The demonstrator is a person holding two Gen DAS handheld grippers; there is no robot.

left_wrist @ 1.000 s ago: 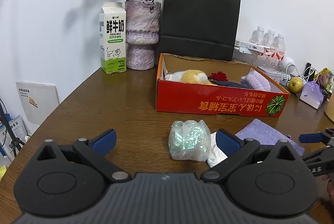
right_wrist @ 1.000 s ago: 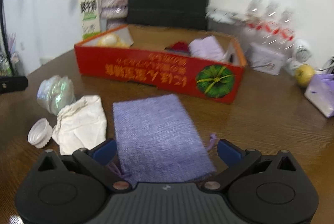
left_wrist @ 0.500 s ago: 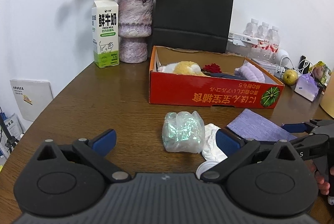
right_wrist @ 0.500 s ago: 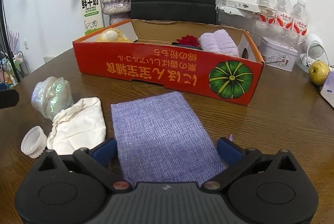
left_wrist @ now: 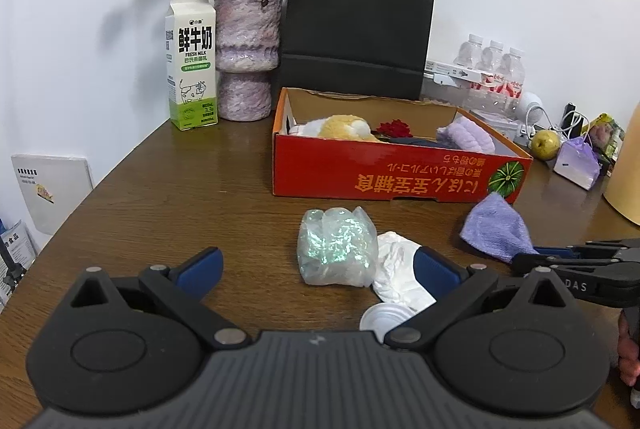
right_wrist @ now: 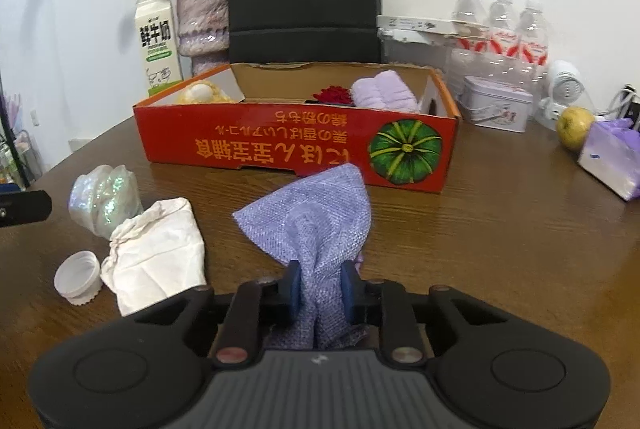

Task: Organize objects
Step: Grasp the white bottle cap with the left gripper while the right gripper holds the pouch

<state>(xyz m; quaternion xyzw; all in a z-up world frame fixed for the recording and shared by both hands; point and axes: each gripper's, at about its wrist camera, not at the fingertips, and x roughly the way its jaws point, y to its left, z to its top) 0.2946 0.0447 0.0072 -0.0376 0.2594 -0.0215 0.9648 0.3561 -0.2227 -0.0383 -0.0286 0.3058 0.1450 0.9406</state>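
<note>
My right gripper [right_wrist: 319,284] is shut on the near end of a purple woven pouch [right_wrist: 316,213], which bunches up between the blue pads and lifts toward the red cardboard box [right_wrist: 280,149]. In the left wrist view the same pouch [left_wrist: 498,229] sticks up from the right gripper [left_wrist: 532,253] at the right edge. My left gripper [left_wrist: 316,265] stands open with nothing between its fingers, just short of an iridescent plastic bag [left_wrist: 336,249], a white cloth pouch [left_wrist: 396,269] and a white cap [left_wrist: 382,317]. The box holds a yellow plush, a red flower and a lilac towel.
Behind the red box [left_wrist: 400,177] stand a milk carton [left_wrist: 192,65], a vase of dried roses [left_wrist: 246,57] and a black paper bag [left_wrist: 356,25]. To the right are water bottles [right_wrist: 500,25], a tin [right_wrist: 496,101], a pear [right_wrist: 574,127] and a purple-wrapped packet [right_wrist: 612,157].
The right gripper has closed on the purple pouch, which lay flat before and now stands bunched and raised. The left gripper has kept open and still.
</note>
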